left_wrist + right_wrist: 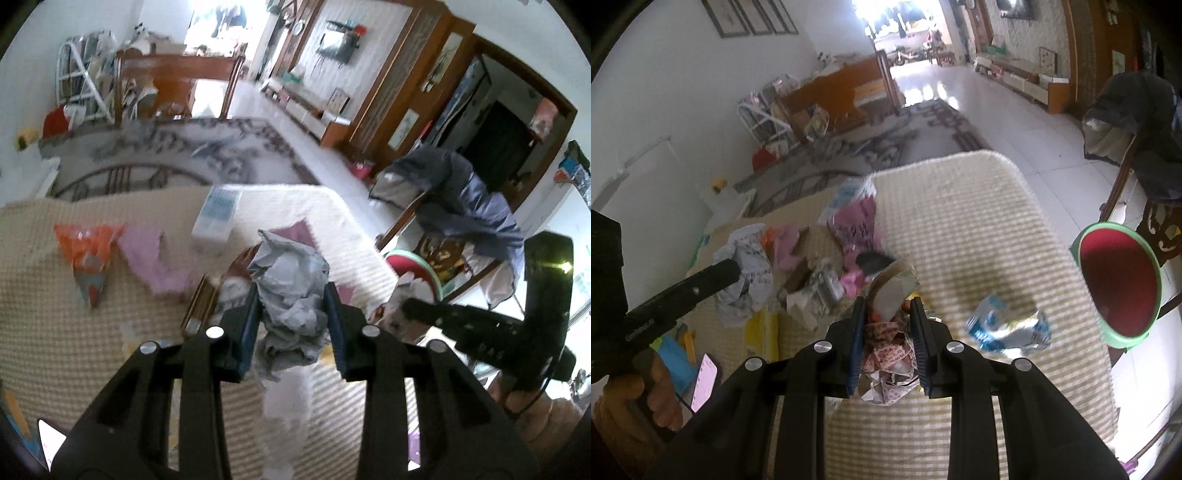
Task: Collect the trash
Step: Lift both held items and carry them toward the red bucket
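One grey paper wad [291, 295] is clamped by the left gripper [291, 306]; one printed wrapper wad [888, 354] is pinched by the right gripper [888, 332]; one red bin [1119, 284] is seen.

We cannot read any words or numbers here. The pink wrapper [857, 225] and the crumpled paper with red marks [886, 356] both have printing on them, but it is too blurry for us to read.
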`<state>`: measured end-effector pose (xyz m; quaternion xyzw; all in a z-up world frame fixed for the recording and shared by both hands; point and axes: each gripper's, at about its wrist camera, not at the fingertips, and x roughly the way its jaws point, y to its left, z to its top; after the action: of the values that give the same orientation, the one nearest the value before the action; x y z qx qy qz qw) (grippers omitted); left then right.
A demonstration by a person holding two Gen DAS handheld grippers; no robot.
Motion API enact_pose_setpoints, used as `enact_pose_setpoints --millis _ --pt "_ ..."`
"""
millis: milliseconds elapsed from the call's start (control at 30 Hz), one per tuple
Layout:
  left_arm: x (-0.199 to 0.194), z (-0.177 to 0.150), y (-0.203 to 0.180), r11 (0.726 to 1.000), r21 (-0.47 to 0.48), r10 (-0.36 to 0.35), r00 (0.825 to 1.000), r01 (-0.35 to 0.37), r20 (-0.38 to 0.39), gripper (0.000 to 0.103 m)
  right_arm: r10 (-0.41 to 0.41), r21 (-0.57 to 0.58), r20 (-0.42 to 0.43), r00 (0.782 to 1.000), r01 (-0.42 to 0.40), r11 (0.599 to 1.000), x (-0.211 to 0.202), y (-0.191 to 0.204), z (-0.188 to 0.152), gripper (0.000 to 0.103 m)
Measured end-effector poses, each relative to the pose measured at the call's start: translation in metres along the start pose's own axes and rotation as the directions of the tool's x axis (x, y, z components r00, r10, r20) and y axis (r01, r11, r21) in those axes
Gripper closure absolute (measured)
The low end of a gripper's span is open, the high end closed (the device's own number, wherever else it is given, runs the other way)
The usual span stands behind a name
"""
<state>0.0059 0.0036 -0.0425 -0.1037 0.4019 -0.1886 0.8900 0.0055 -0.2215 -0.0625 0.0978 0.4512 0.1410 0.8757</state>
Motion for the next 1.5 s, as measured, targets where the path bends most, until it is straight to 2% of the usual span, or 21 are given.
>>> enact_pose_setpoints --millis 167,300,900,1200,1500 --pt "0.002 0.021 -0.025 0.999 0.034 -0.004 0.999 0.002 0.053 0.07 -0.005 0.011 0.053 0.999 0.004 1.0 -0.017 -0.011 0.011 0.079" --pt "0.005 0.025 -0.041 0.999 0.043 0.01 0.998 -0.013 0.067 0.07 -0.012 0.025 0.079 0.997 0.01 1.0 -0.027 -0.025 0.015 0.079" --pt "0.056 0.033 -0.115 0.998 0.018 0.06 0.997 -0.061 0.044 0.07 0.009 0.063 0.084 0.996 -0.015 0.998 -0.045 -0.123 0.041 0.079" --pt "0.092 0.031 -0.153 0.999 0.002 0.054 0.999 -0.054 -0.001 0.07 0.003 0.097 0.064 0.998 -0.009 0.995 -0.05 -0.179 0.048 0.079" --pt "0.122 0.035 -0.196 0.999 0.045 0.02 0.999 -0.018 -0.041 0.07 -0.049 0.175 0.082 0.995 0.034 0.984 -0.071 -0.237 0.041 0.079"
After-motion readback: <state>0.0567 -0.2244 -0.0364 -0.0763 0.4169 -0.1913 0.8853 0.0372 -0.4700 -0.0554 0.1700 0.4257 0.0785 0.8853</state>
